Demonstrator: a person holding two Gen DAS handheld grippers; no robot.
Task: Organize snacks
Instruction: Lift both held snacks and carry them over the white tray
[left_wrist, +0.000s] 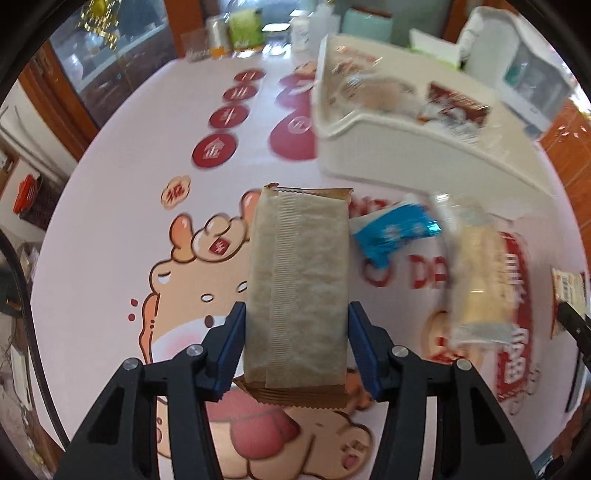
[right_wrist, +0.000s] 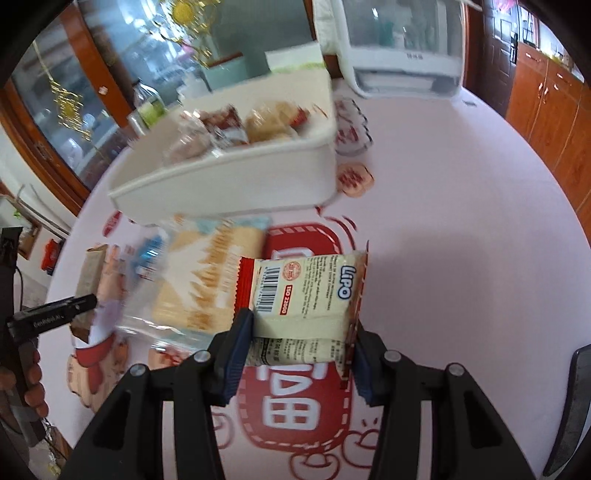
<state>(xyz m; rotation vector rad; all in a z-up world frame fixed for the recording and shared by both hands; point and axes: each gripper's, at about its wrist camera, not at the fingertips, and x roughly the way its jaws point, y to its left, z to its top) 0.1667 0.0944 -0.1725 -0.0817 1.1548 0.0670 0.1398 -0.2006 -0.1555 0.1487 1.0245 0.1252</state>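
My left gripper (left_wrist: 295, 343) is shut on a brown paper-look snack packet (left_wrist: 299, 280), held lengthwise above the table. In the right wrist view my right gripper (right_wrist: 301, 354) is shut on a cream and red Lipo snack packet (right_wrist: 306, 291), also lifted off the table. A white bin (left_wrist: 417, 147) holding several wrapped snacks stands beyond both grippers, seen as well in the right wrist view, white bin (right_wrist: 236, 181). On the table lie a blue packet (left_wrist: 391, 236) and a clear pack of pale wafers (left_wrist: 476, 280). The left gripper with its brown packet (right_wrist: 88, 280) shows at the left edge.
A pink tablecloth (right_wrist: 461, 240) with red cartoon prints covers the table. Bottles and a green bag (left_wrist: 245, 29) stand at the far edge. A white appliance (right_wrist: 406, 55) stands behind the bin. A hand (right_wrist: 35, 384) holds the left gripper's grip. Wooden cabinets (right_wrist: 546, 96) line the right wall.
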